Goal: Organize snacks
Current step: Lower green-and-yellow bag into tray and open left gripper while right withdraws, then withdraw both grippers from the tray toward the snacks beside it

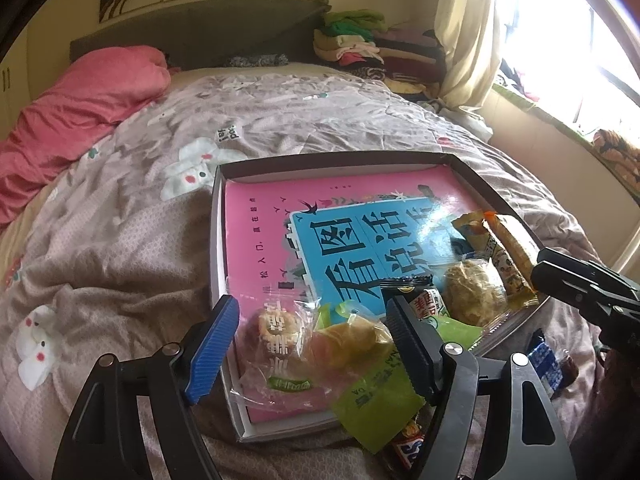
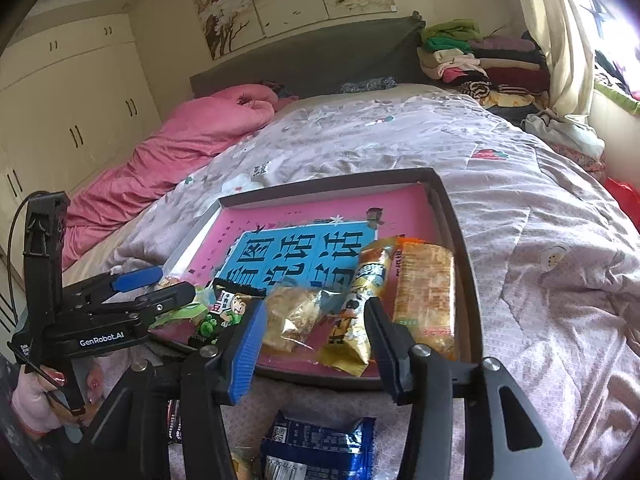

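Note:
A shallow box [image 1: 218,240] with a pink and blue printed bottom lies on the bed and holds several wrapped snacks. My left gripper [image 1: 310,344] is open over its near left corner, where a round pastry in clear wrap [image 1: 276,336] and a yellowish pastry [image 1: 352,340] lie between the fingers, not squeezed. A green packet [image 1: 376,404] hangs over the near rim. My right gripper [image 2: 316,350] is open at the box's [image 2: 460,240] near edge, in front of a flaky pastry [image 2: 296,316] and a yellow packet [image 2: 356,312]. An orange cracker packet [image 2: 424,296] lies further right.
A blue packet [image 2: 320,448] lies on the bedcover below the right gripper, and a chocolate bar [image 1: 408,444] sits outside the box's near rim. A hand [image 2: 40,400] holds the left gripper's handle. A pink quilt [image 1: 80,112] and folded clothes [image 1: 380,52] lie at the bed's far end.

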### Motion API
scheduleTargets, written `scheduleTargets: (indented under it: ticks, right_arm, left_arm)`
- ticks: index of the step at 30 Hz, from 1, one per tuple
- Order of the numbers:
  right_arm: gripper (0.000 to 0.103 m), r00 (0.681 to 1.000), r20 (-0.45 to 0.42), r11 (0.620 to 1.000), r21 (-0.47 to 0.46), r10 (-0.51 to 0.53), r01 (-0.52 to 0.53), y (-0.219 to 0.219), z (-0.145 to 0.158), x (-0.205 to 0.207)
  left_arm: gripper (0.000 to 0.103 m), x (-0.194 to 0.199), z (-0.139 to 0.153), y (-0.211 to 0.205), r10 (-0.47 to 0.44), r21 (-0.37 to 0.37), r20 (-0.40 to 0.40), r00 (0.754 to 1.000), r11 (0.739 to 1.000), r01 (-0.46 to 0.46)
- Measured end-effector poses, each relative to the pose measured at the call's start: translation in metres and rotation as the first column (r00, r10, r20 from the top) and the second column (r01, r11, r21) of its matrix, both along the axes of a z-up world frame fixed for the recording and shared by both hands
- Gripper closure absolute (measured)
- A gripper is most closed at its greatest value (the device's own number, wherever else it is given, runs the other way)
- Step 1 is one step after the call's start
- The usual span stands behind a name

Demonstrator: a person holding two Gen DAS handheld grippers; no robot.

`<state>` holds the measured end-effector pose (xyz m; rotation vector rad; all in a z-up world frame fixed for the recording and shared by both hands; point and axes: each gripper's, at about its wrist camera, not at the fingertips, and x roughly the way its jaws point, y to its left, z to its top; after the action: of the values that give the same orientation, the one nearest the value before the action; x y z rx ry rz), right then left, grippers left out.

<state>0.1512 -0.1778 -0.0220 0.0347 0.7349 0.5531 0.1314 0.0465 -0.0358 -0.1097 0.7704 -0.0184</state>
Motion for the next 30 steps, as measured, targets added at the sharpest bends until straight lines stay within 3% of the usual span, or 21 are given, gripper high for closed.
scheduleTargets:
  ticks: [7, 30]
  right_arm:
    - [0.049, 0.999, -0.014, 0.999, 0.035, -0.03, 0.031, -0.012, 0.002, 0.004]
    - [0.046, 0.997, -0.006, 0.994, 0.076, -0.077, 0.078, -0.032, 0.015, 0.003]
  left_arm:
    - [0.024, -0.004, 0.008, 0.004, -0.008, -0.032, 0.016, 1.0, 0.999, 0.008]
    - [0.023, -0.025, 0.038, 0.018, 0.018, -0.038, 0.103, 0.994, 0.999, -0.014]
